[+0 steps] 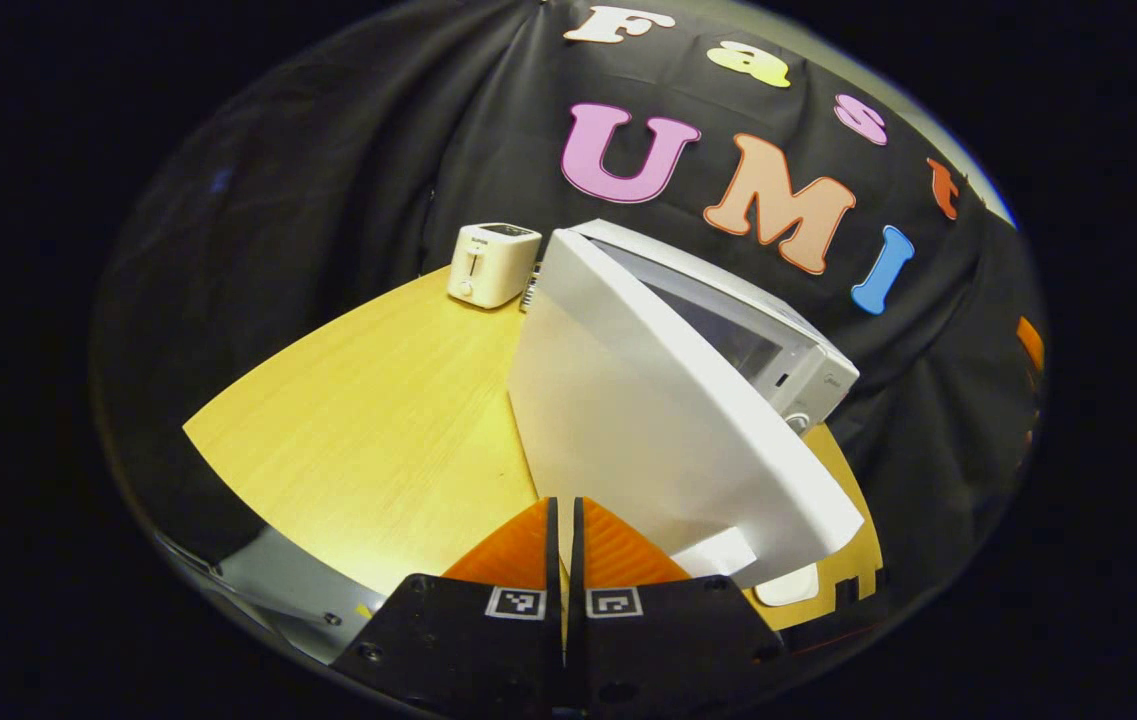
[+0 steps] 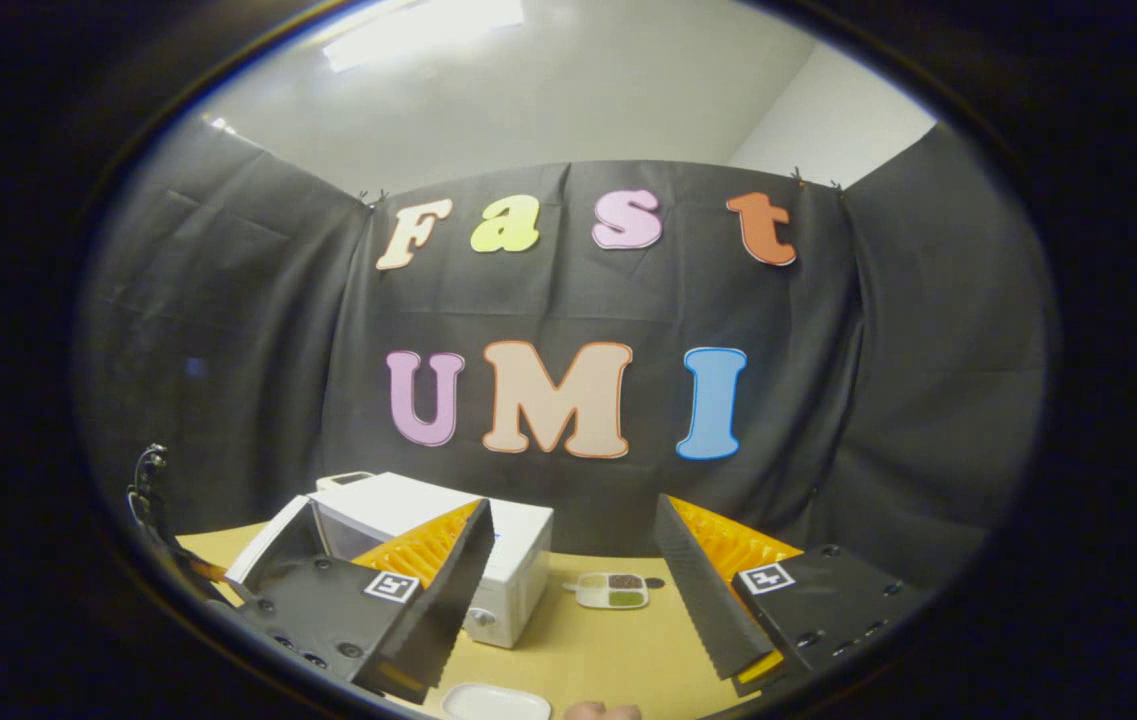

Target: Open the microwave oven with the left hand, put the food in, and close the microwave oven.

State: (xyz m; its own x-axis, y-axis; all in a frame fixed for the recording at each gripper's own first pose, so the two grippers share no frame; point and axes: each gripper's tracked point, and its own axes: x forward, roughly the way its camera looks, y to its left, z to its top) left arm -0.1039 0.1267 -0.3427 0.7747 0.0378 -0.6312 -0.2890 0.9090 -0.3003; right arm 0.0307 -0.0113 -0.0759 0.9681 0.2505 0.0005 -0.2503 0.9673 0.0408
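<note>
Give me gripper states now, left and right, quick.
Left gripper: closed, nothing between the fingers; microwave door stands open beside it.
Right gripper: open, holding nothing.

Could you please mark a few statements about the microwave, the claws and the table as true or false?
1. The microwave door stands partly open. True.
2. The left claw is spread wide. False: its fingers lie together with only a thin slit between them, gripping nothing.
3. The right claw is open. True: a wide gap separates its two fingers.
4. The toaster sits on top of the microwave. False: it stands on the wooden table beside the microwave.
5. A compartmented food tray is inside the microwave. False: in the right gripper view it lies on the table, to the side of the microwave.
</note>
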